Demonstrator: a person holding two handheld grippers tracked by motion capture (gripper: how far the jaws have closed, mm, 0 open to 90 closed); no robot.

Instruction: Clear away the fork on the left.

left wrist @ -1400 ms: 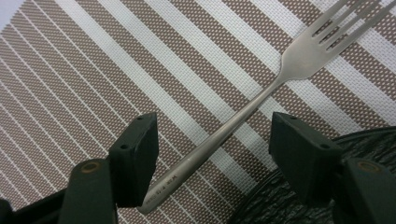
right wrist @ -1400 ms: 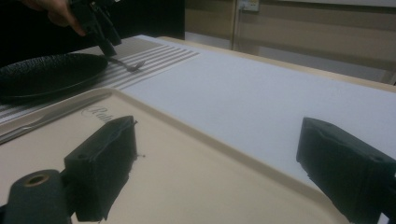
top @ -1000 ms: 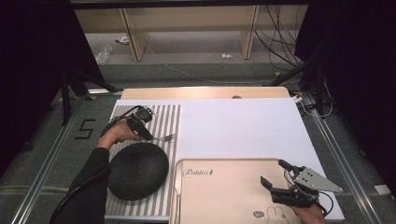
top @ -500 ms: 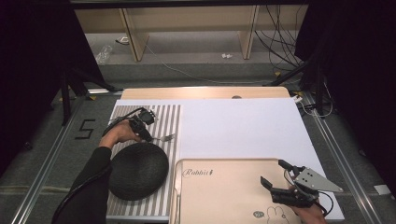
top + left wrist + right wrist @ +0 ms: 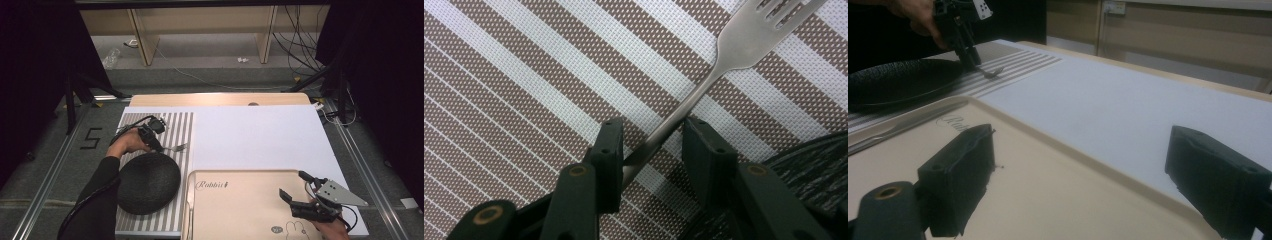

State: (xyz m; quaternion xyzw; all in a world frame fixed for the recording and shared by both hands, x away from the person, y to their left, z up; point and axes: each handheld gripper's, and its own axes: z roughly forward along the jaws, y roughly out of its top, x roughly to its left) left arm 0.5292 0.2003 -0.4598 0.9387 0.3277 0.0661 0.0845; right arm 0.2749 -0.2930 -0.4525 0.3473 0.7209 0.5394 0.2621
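Fork [image 5: 704, 85] handle between jaws of left hand-held gripper [image 5: 651, 145], jaws apart, on striped mat [image 5: 514, 90]; right hand-held gripper [image 5: 1078, 165] wide apart over tray [image 5: 1048, 200].

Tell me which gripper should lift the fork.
Left. The left gripper already straddles the fork handle on the striped mat; the right gripper hovers open over the tray.

The white sheet [image 5: 260, 137] is bare and open for passing. The black round plate [image 5: 148, 182] blocks beside the fork [image 5: 704, 85] on the striped placemat [image 5: 182, 130]. The beige tray [image 5: 235, 210] has a raised rim.
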